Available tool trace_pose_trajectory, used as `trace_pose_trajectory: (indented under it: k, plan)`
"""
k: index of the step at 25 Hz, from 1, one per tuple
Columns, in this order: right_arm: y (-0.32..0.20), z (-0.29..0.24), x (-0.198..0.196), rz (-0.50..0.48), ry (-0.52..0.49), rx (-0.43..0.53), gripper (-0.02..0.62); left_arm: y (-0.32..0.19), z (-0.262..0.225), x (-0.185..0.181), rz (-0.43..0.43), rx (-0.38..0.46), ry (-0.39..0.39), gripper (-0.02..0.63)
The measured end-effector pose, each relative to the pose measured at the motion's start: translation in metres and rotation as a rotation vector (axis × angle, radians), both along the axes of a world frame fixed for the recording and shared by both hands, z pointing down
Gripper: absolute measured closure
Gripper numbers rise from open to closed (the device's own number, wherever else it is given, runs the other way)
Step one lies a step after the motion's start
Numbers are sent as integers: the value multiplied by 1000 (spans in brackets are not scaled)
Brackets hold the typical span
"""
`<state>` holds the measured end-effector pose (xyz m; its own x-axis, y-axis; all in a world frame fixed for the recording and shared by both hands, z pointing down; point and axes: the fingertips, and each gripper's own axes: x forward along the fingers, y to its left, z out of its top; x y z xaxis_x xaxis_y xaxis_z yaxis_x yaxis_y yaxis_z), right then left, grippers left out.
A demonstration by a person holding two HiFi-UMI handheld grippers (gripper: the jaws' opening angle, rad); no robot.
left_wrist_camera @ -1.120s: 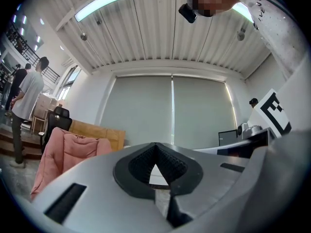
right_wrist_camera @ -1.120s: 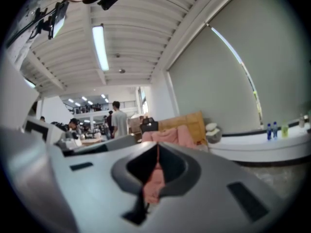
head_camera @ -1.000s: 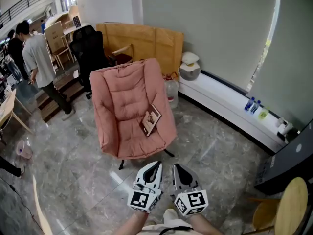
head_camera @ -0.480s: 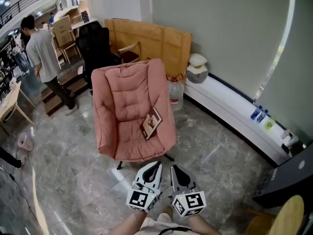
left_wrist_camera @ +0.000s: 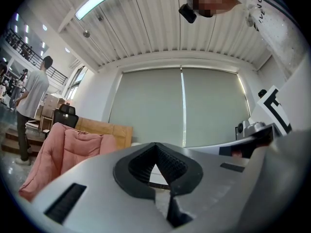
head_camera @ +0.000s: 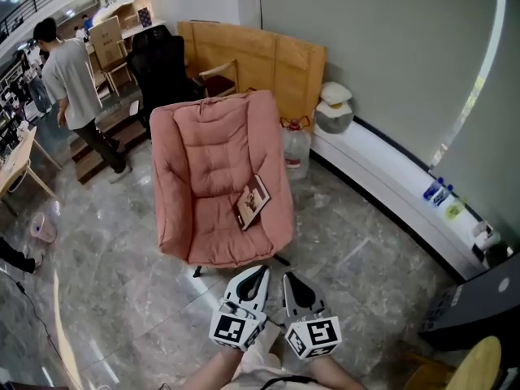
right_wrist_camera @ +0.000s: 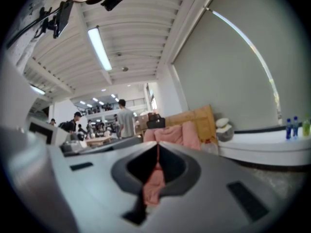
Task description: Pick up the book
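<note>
The book (head_camera: 253,201), with a brown and white cover, lies on the right side of the seat of a pink padded armchair (head_camera: 213,149). Both grippers are held side by side low in the head view, short of the chair's front edge and apart from the book. My left gripper (head_camera: 259,275) has its jaws together with nothing between them (left_wrist_camera: 155,147). My right gripper (head_camera: 291,279) is likewise shut and empty (right_wrist_camera: 157,147). The armchair (right_wrist_camera: 171,132) shows straight ahead in the right gripper view and at the left (left_wrist_camera: 63,149) in the left gripper view.
A person (head_camera: 71,75) stands on steps at the far left near a black office chair (head_camera: 162,70). Cardboard panels (head_camera: 264,59) lean behind the armchair, with a water jug (head_camera: 296,151) beside it. A white ledge (head_camera: 390,189) with bottles (head_camera: 435,192) runs along the right wall. A yellow stool (head_camera: 475,368) is bottom right.
The grippers and the view have come a little closer to the armchair, which sits slightly larger and more central. Both jaws stay shut. The person at the left has shifted.
</note>
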<state>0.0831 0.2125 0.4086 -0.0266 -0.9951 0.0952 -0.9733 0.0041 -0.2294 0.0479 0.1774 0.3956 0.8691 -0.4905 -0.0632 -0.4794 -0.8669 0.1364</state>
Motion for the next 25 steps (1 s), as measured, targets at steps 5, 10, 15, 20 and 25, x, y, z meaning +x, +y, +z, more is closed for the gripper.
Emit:
trace_pose_trajectory:
  k: [5,10,15,20,25]
  plan:
    - [-29,7,13,-1,4,-10,581,-26,11,12,-3,-11,-2,584]
    - [-69,6,18,-36,17,-24,581,-67,14,20,-25,-35,-28,584]
    - [-113,9,27,-51,15,-33,581,-110,16,27,-41,-30,-23,584]
    - [-154,10,32,-60,15,-38,581,-148,20,33,-41,-20,-11,584]
    - [-192,16,34,-83,17,-59,581,-182,29,39,-46,-52,-22,584]
